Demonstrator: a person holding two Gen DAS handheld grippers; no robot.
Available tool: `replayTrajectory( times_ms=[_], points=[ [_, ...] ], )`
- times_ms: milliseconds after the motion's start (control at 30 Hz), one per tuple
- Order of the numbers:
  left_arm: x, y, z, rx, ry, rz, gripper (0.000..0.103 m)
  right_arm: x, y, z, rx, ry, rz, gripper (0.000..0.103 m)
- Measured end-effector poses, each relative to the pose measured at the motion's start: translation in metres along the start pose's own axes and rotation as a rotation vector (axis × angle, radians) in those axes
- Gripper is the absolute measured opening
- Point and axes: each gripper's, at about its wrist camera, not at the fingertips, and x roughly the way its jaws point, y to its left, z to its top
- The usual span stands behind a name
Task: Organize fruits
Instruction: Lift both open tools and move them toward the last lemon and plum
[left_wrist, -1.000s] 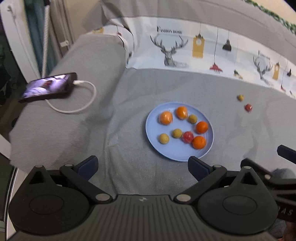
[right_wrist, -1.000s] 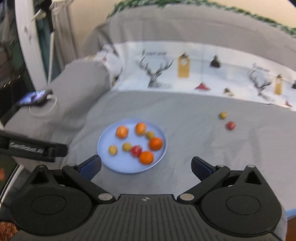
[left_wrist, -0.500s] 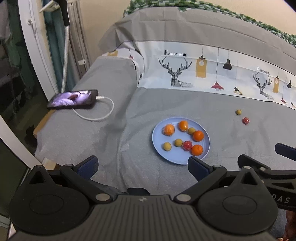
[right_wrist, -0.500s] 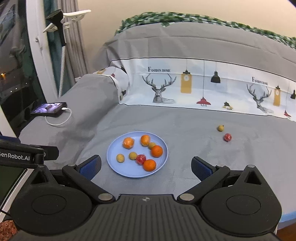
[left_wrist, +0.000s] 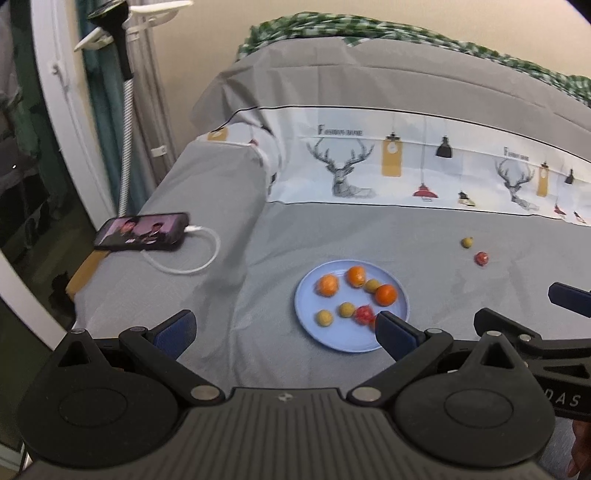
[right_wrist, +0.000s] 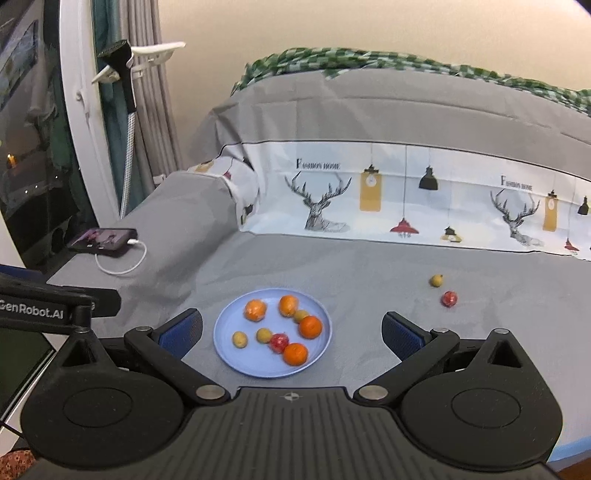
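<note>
Both claws held wide apart and gripping nothing: left claw hanging above the near edge of the bed, its right finger overlapping the near rim of the blue plate in the left wrist view; right claw likewise spread wide and holding nothing, framing the same plate between its blue pads. On the plate, seven fruits lying close together: four oranges, two at the far side, one toward the right and one at the near rim, plus three small yellow-green fruits and one red fruit touching or just beside the near orange. Well apart from the plate, off to the right on the grey bedspread, a loose yellow-green fruit and a loose red fruit lying near each other, not touching. Far left on the bed's raised grey edge, a phone with a lit screen, joined to a white cable looping toward the plate side. Behind the fruit, a white band printed with deer and lamps, topped by a grey cover and green checked cloth.
</note>
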Motion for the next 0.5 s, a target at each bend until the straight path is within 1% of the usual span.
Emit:
replayTrajectory(
  times_ms=[133,233,367,500],
  points=[
    [0.014,-0.018,0.007,0.028,0.015,-0.045,0.103,-0.004,-0.016,-0.005,0.035,-0.018,-0.037,0.102],
    [0.028,-0.035,0.014,0.048,0.031,-0.098,0.103,-0.002,-0.03,-0.012,0.077,-0.027,-0.095,0.102],
    [0.055,-0.064,0.024,0.097,0.063,-0.153,0.103,0.007,-0.052,-0.023,0.135,-0.012,-0.174,0.102],
    [0.084,-0.093,0.035,0.147,0.094,-0.187,0.103,0.022,-0.079,-0.031,0.184,0.01,-0.245,0.102]
  ],
)
